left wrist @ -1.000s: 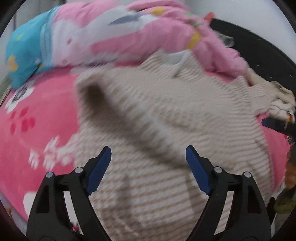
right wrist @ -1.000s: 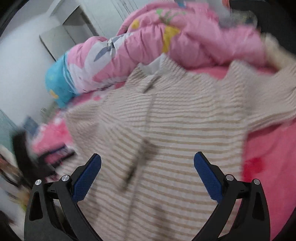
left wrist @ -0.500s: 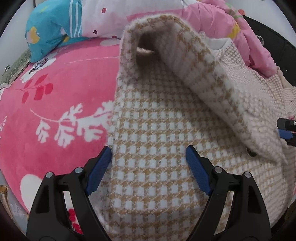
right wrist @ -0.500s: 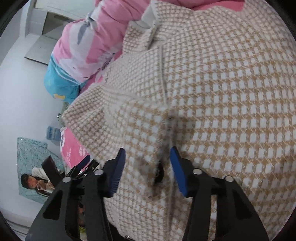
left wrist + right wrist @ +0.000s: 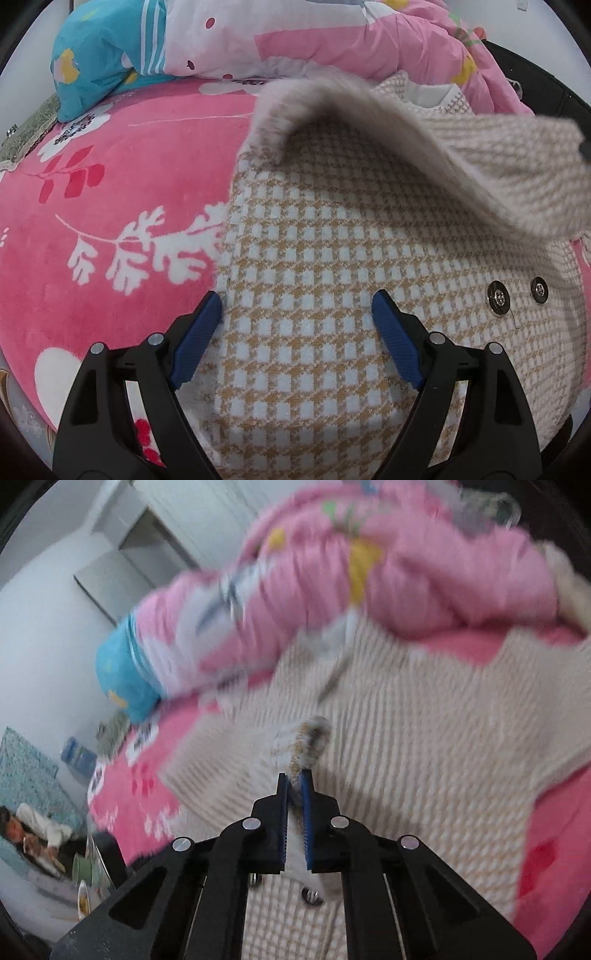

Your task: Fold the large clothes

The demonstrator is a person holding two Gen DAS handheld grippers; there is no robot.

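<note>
A beige and white houndstooth jacket (image 5: 325,266) lies spread on a pink floral blanket (image 5: 92,206). One front panel (image 5: 491,162) is lifted and arches over the body toward the right. Two metal snap buttons (image 5: 498,297) show beneath it. My left gripper (image 5: 297,301) stands open just above the jacket's lower left part, its left finger at the garment's edge. In the blurred right wrist view my right gripper (image 5: 294,779) is shut on a pinched edge of the jacket (image 5: 424,738), and a tuft of fabric (image 5: 310,738) sticks out past the pads.
A pink patterned quilt (image 5: 351,40) and a blue pillow (image 5: 99,66) lie heaped at the far side of the bed. White furniture (image 5: 122,554) stands by the wall. A person (image 5: 29,830) sits on the floor at lower left, near a green cup (image 5: 85,869).
My right gripper closed on the jacket's front edge and lifted it, so the panel now arches higher and further right. My left gripper sank toward the jacket and stayed open.
</note>
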